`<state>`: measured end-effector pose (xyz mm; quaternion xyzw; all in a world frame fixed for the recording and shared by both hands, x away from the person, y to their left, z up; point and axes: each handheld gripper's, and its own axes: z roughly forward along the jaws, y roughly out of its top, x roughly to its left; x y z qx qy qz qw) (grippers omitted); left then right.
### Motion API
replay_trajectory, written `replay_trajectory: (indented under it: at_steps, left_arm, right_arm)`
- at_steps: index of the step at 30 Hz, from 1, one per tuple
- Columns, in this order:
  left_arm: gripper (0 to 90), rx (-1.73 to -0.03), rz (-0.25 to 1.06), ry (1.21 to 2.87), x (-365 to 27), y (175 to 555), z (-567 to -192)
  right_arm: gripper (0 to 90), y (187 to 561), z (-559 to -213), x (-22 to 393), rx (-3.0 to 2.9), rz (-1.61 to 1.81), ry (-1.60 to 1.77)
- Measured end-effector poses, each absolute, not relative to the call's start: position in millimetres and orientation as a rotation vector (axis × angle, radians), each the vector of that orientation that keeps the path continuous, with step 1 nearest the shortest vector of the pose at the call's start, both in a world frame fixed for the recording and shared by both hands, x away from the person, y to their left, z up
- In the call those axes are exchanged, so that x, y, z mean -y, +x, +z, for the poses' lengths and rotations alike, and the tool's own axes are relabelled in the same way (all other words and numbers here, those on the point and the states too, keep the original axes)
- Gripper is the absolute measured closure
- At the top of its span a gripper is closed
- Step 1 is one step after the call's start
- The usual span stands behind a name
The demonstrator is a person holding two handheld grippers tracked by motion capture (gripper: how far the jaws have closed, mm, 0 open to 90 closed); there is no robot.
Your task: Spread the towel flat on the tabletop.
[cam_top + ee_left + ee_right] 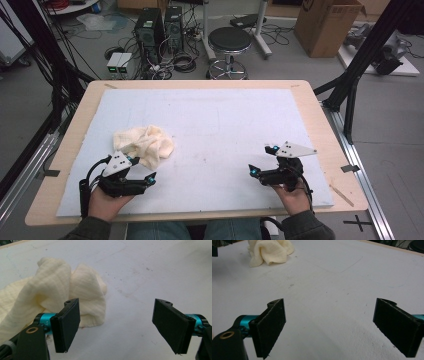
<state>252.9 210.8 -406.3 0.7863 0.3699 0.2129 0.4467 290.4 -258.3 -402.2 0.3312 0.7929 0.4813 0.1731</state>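
Bunching cream cloth [145, 144], folds hiding underside

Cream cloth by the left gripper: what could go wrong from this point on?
1. The cream cloth lies crumpled in overlapping folds, so the open left gripper may pinch several layers at once rather than a single edge.
2. The cloth sits to one side of the left gripper's jaws, not between them; closing now would likely miss it.
3. The open right gripper is far across the white mat, so a two-handed grab needs a long reach.
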Motion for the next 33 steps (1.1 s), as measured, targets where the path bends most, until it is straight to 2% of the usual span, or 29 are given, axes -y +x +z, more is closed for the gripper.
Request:
replay_trajectory:
  at_steps: [33]
  left_arm:
    - [25.7, -0.921, 0.534, 1.936, -214.6, 251.4, -403.5]
  right_arm:
    - [10.3, 287.1, -400.8, 257.0, -2.231, 1.364, 0.935]
